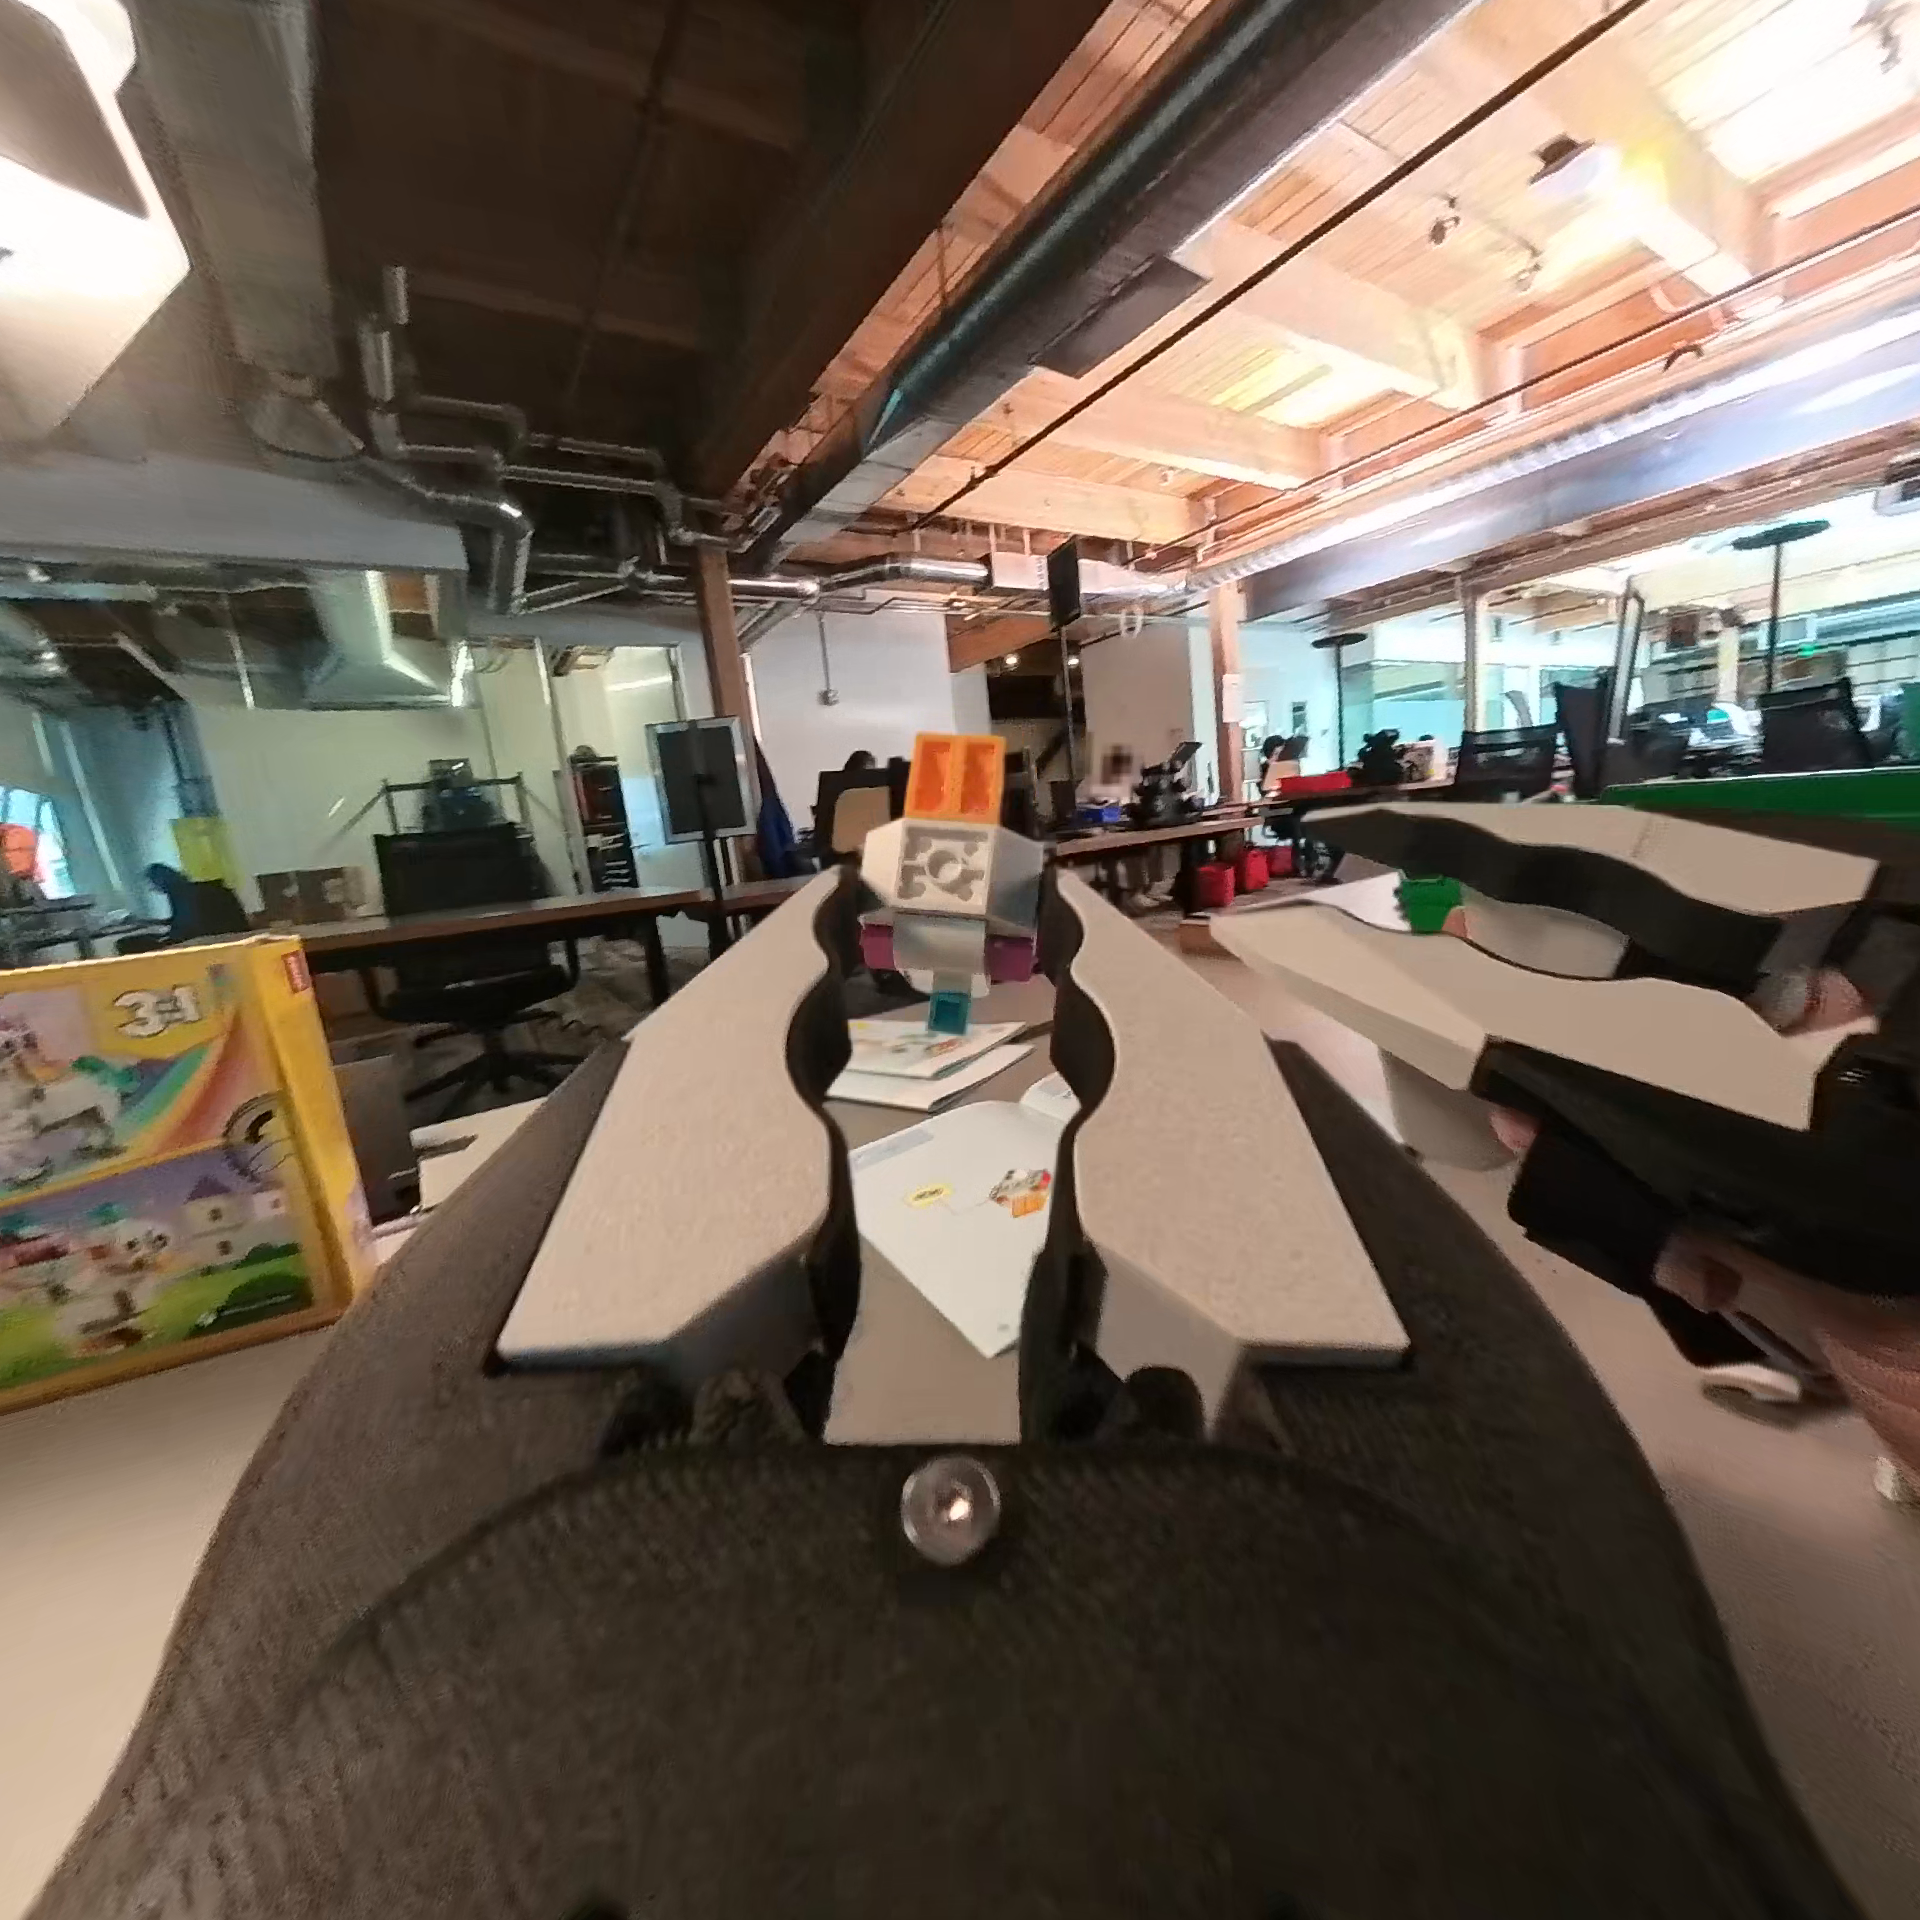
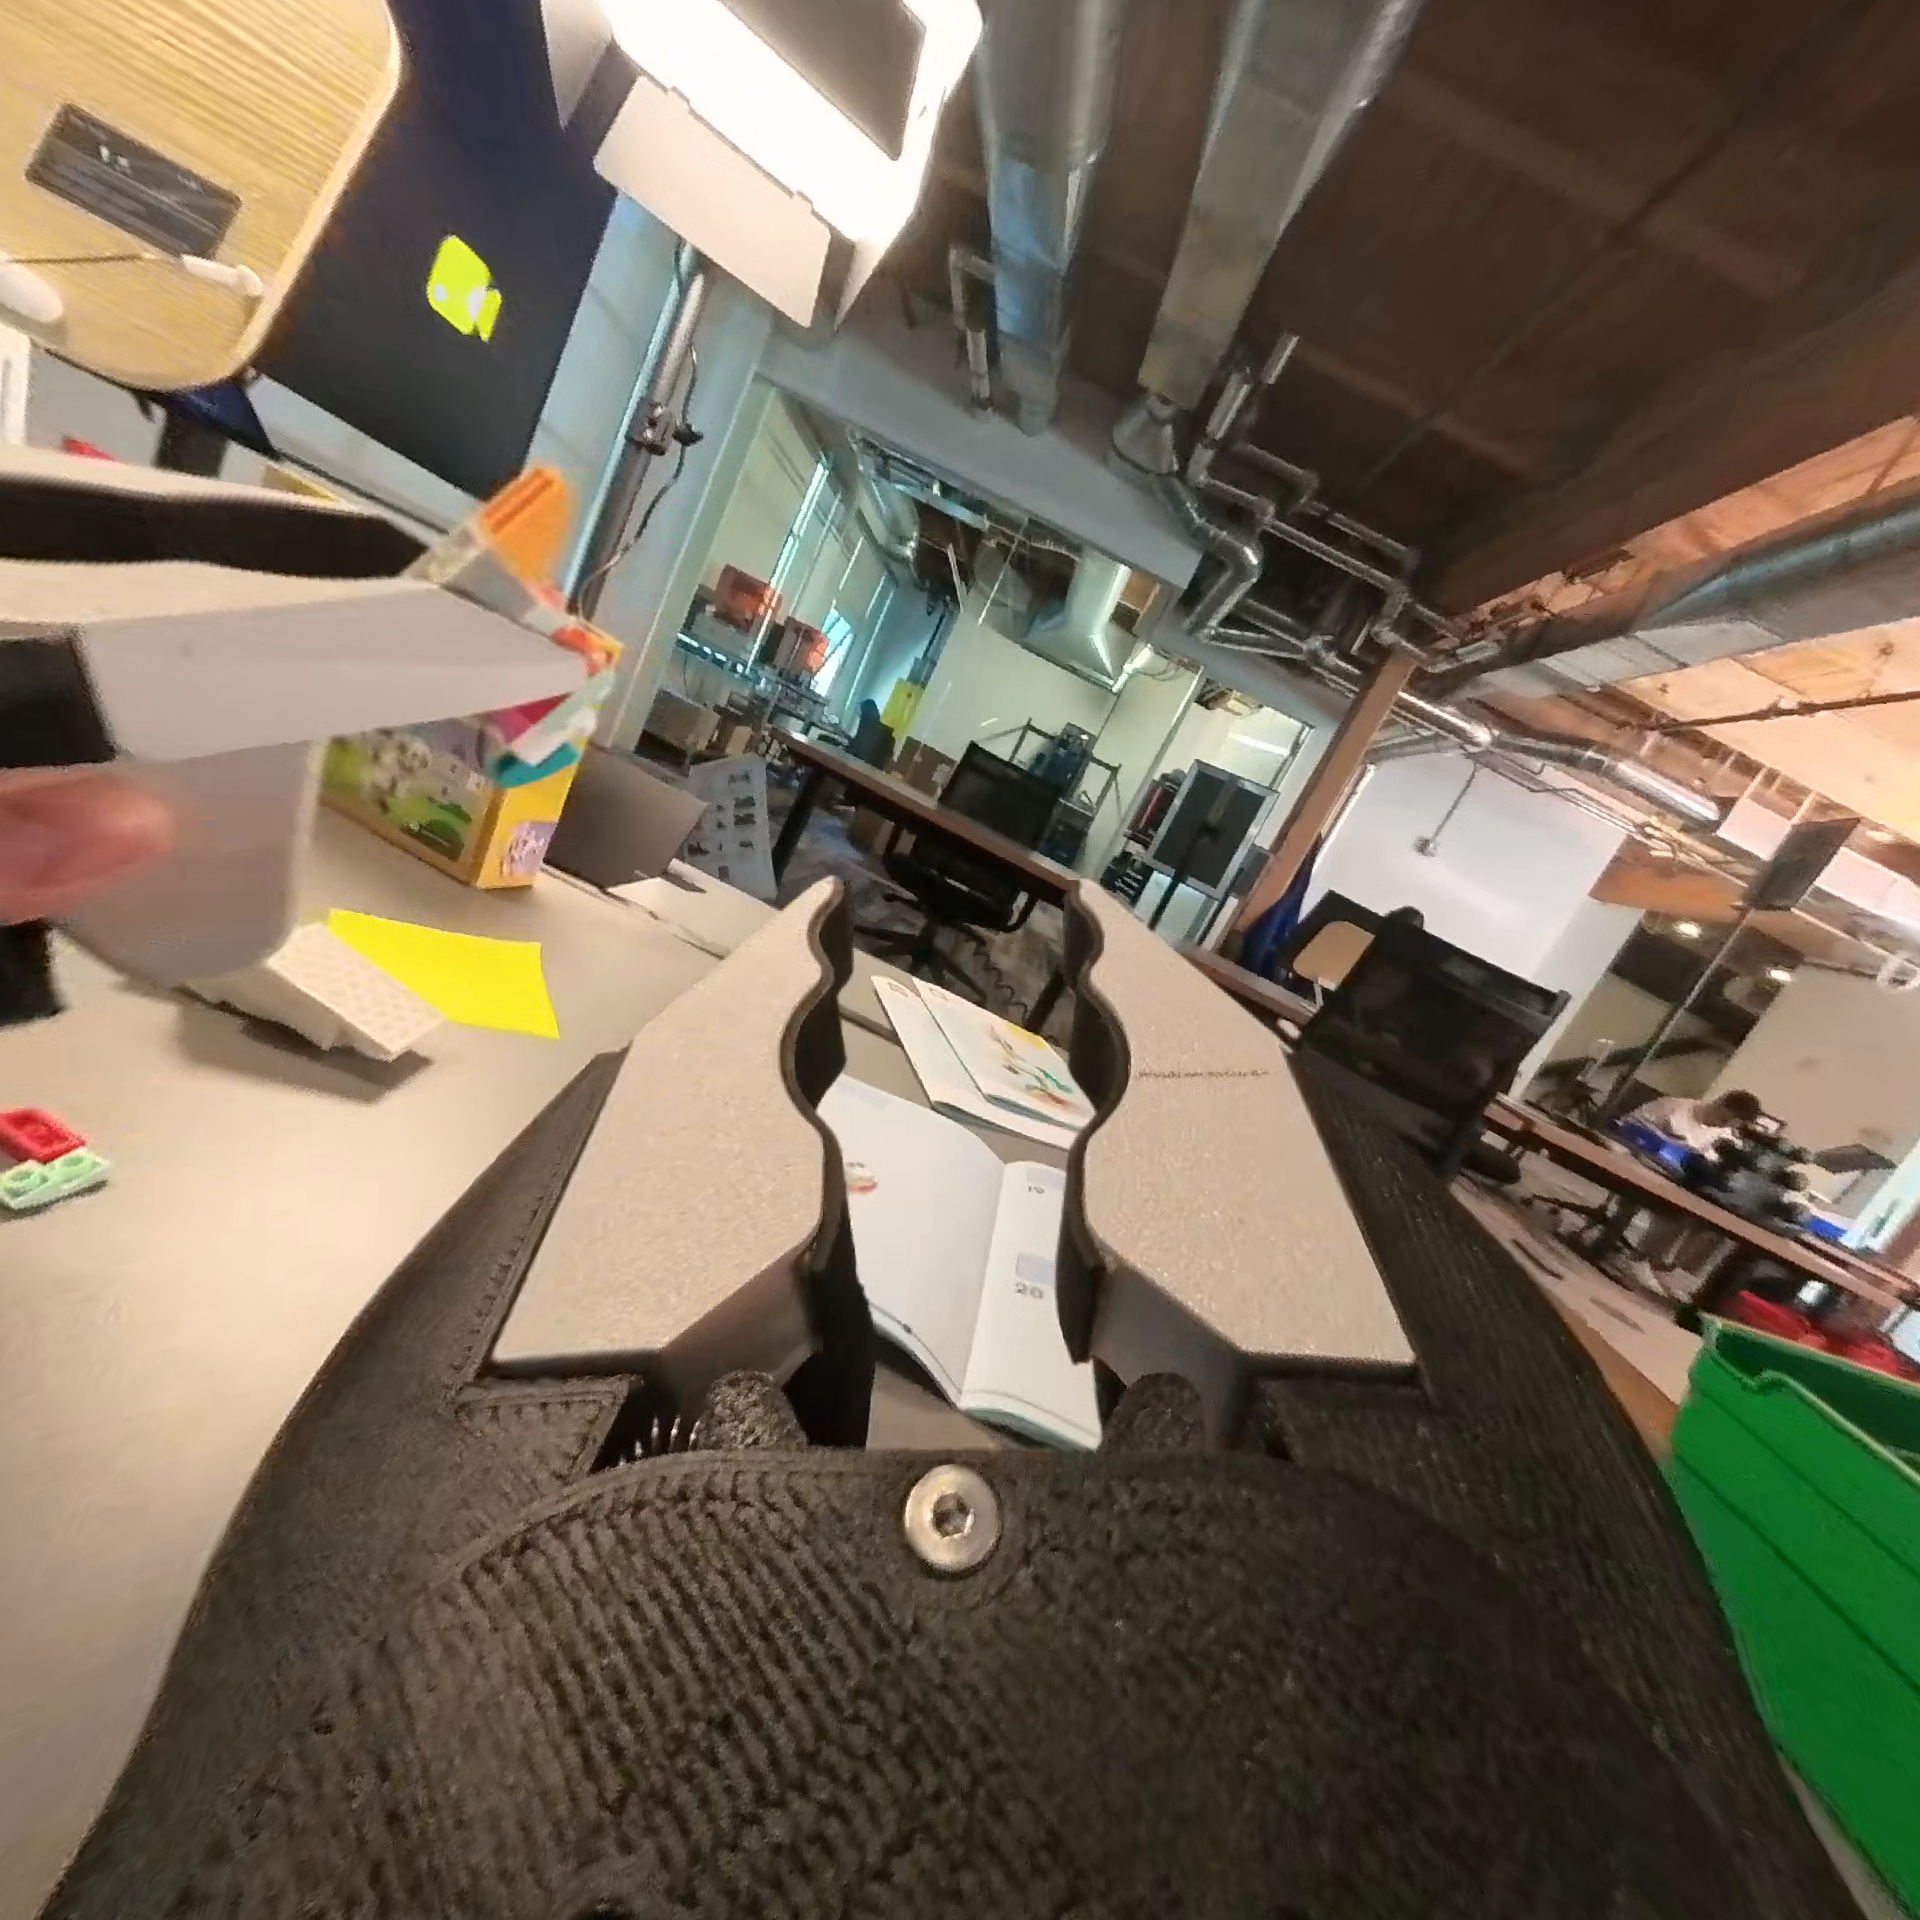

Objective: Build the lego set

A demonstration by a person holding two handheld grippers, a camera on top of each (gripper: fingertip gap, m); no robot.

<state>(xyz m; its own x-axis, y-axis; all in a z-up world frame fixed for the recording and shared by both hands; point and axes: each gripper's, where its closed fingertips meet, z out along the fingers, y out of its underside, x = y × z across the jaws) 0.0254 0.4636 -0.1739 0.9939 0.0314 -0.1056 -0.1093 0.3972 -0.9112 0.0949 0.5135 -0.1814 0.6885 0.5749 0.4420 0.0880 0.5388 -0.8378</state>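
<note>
My left gripper [image 1: 951,904] is shut on a small lego assembly [image 1: 951,894], orange on top, grey-white in the middle, magenta at the sides and teal below, held up off the table. The same assembly [image 2: 540,623] shows at the upper left of the right wrist view, in the left gripper [image 2: 520,608]. My right gripper [image 2: 956,904] stands open with nothing between its fingertips. In the left wrist view it [image 1: 1262,873] lies on its side just right of the assembly. A small green piece [image 1: 1423,902] shows through its gap; I cannot tell whether it is held.
A yellow lego box [image 1: 156,1143] stands on the grey table [image 2: 208,1299] at the left. Instruction booklets [image 2: 987,1070] lie ahead, one open [image 2: 966,1268]. A white plate [image 2: 332,997], yellow paper [image 2: 457,971], and red [image 2: 36,1132] and mint [image 2: 52,1179] pieces lie left. A green bin [image 2: 1808,1538] stands right.
</note>
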